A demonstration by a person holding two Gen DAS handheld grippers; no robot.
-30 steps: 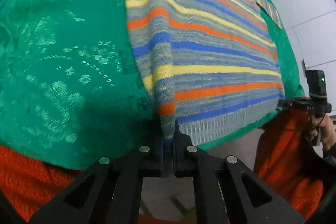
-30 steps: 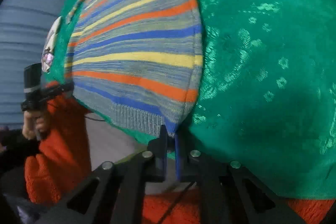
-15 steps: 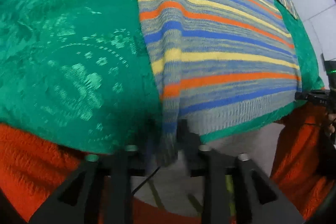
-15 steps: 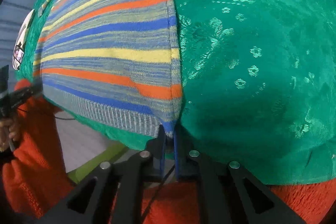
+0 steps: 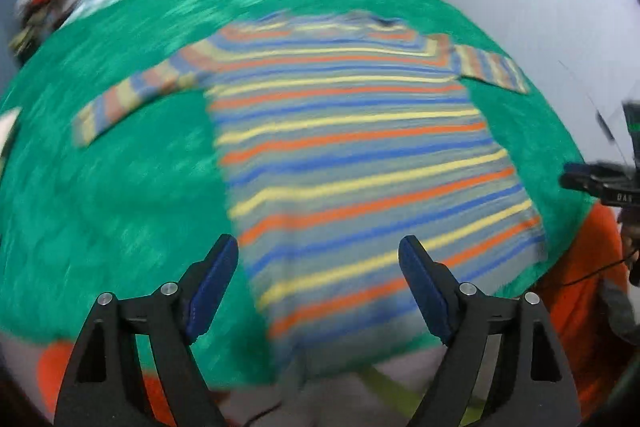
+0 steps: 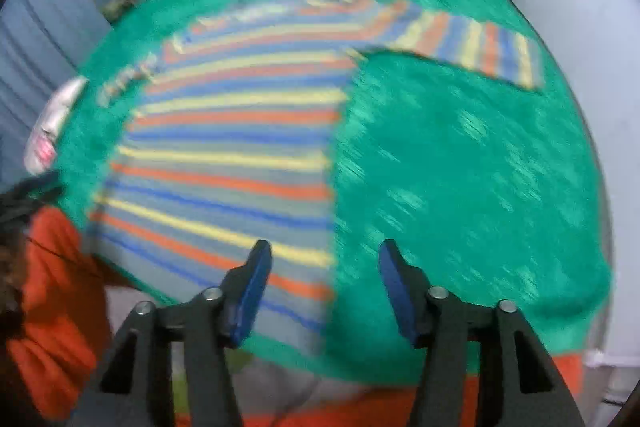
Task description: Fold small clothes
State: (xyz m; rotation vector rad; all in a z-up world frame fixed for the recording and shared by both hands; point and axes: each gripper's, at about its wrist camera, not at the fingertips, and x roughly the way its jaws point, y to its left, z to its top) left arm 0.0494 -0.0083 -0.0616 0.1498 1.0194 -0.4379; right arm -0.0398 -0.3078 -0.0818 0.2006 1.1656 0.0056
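Both my claws hang above the near edge of the green-covered desk (image 5: 100,187), my left claw (image 5: 316,283) and right claw (image 6: 326,287) each opening with nothing between the pads. Just beyond them lies the striped sweater (image 5: 352,155), flat, sleeves spread, hem nearest; it looks soft, light and limp, so I would pinch a hem corner or sleeve cuff. I see no containers.

A small knitted sweater (image 5: 352,155), striped in grey, blue, orange and yellow, is spread flat on the green-covered bench (image 5: 112,187), both sleeves stretched outward, its ribbed hem draped over the near edge.
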